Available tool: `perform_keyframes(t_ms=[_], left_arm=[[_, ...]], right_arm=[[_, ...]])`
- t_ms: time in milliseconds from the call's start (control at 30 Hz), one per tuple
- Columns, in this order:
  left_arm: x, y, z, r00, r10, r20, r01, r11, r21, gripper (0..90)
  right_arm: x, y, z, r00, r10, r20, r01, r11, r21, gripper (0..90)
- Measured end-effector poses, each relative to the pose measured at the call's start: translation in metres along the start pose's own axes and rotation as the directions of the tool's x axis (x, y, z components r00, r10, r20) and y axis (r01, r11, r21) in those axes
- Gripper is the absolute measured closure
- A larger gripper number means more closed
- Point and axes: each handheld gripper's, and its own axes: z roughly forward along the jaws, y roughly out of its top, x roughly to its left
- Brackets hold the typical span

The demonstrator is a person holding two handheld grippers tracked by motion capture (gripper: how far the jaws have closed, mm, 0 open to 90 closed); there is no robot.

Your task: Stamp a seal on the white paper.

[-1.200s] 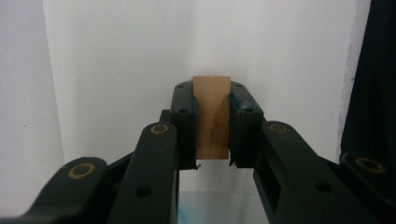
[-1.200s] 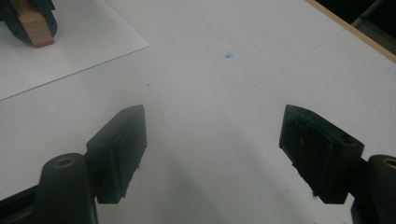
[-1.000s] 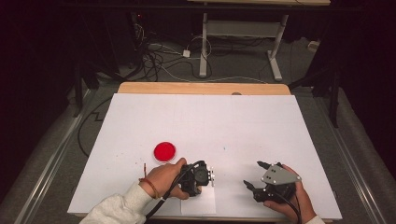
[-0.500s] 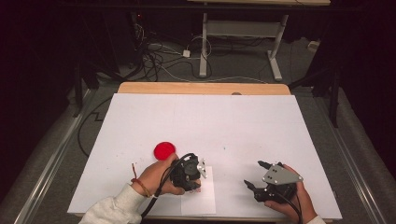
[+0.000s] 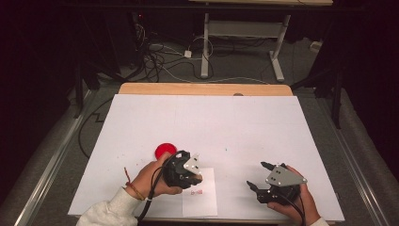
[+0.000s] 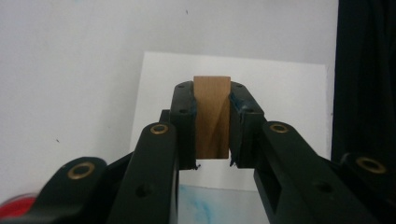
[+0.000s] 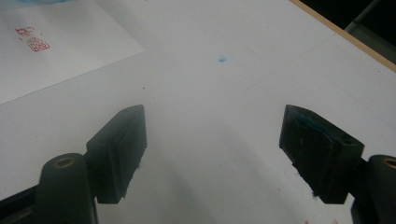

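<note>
The white table (image 5: 244, 122) lies open ahead — near the front, a red pad (image 5: 164, 150) and paper sheet (image 5: 204, 200) intrude.

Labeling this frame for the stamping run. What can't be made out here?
- Wooden stamp, left gripper view: its lower face is hidden between the pads of the left gripper.
- Red mark on the paper sheet, high view: too small to read; sharper but still illegible in the right gripper view.
- Red ink pad, high view: near edge covered by the left hand.

A red stamp mark (image 7: 33, 39) on the paper sheet (image 5: 200, 197), characters unreadable.
</note>
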Motion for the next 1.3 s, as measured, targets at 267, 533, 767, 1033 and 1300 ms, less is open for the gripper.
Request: perform_keyframes(t_ms=[267, 533, 767, 1033, 1300], left_arm=[[-0.002, -0.011, -0.015, 0.9948, -0.033, -0.097, 0.020, 0.9905, -0.136, 73.3], [-0.002, -0.024, -0.026, 0.9860, -0.066, -0.153, 0.031, 0.9749, -0.221, 73.3], [-0.003, -0.034, -0.029, 0.9722, -0.093, -0.215, 0.032, 0.9621, -0.271, 73.3], [-0.003, -0.042, -0.032, 0.9642, -0.105, -0.244, 0.029, 0.9554, -0.294, 73.3], [-0.001, -0.055, -0.037, 0.9558, -0.120, -0.268, 0.036, 0.9537, -0.299, 73.3]], right_arm=[[0.000, 0.001, -0.002, 1.0000, -0.002, 0.009, 0.002, 1.000, -0.008, 23.6], [0.000, 0.003, -0.005, 0.9997, -0.002, 0.024, 0.002, 1.000, -0.031, 23.5], [0.001, 0.004, -0.007, 0.9995, -0.005, 0.030, 0.006, 0.999, -0.049, 23.5], [0.001, 0.005, -0.009, 0.9994, -0.001, 0.036, 0.004, 0.998, -0.064, 23.3], [0.000, 0.005, -0.009, 0.9992, 0.001, 0.039, 0.001, 0.998, -0.067, 23.3]])
